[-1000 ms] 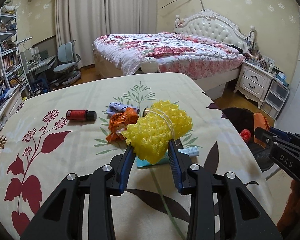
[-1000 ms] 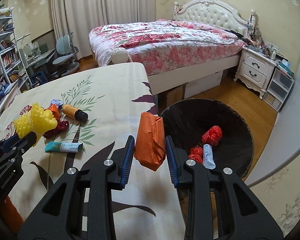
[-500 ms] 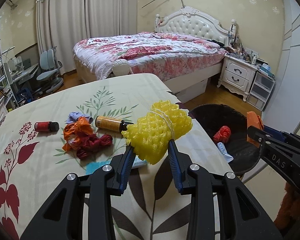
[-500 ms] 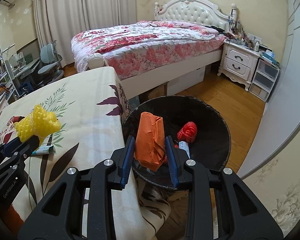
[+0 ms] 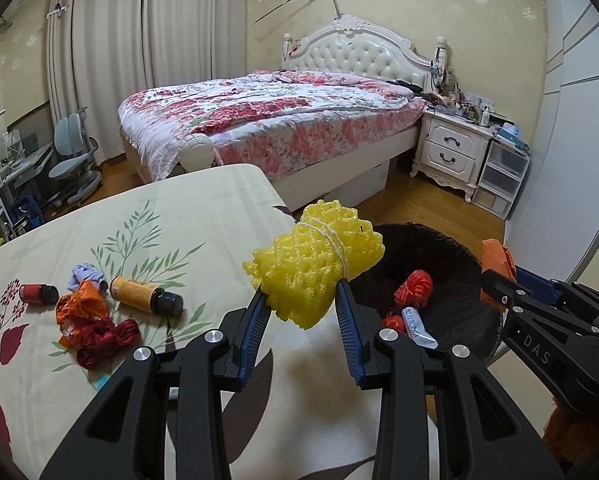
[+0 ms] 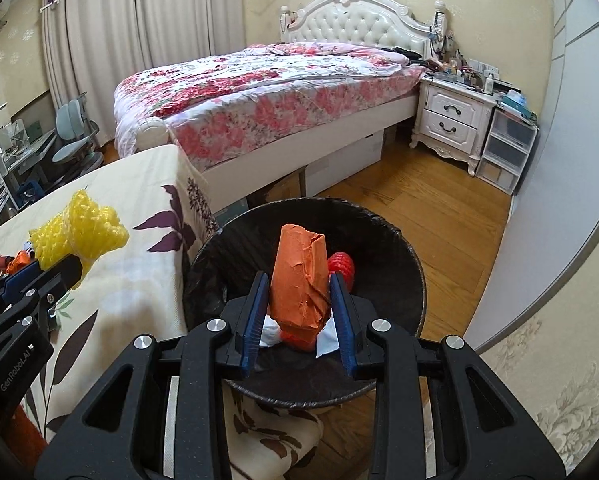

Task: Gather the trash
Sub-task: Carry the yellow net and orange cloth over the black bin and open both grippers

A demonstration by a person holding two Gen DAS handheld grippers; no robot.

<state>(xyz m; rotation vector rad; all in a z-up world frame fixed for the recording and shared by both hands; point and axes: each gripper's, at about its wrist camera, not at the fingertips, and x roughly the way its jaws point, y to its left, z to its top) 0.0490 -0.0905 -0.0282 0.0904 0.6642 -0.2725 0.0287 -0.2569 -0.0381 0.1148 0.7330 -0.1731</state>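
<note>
Both your hands have carried their loads off the table (image 5: 203,200) rightward toward the bin (image 6: 413,280). The bin, a second ago off to the right, now lies directly under your right gripper (image 6: 298,312); its jaws clamp the orange packet (image 6: 299,276) above the opening, so release is due. Your left gripper (image 5: 301,312) grips the yellow foam (image 5: 315,268) at the table's right edge, near the bin, not yet over it. Two bottles (image 5: 145,294) and wrappers (image 5: 81,308) remain on the table.

Yellow foam netting (image 5: 315,270); creased orange paper packet (image 6: 301,280); glossy wooden floor (image 6: 439,216).
</note>
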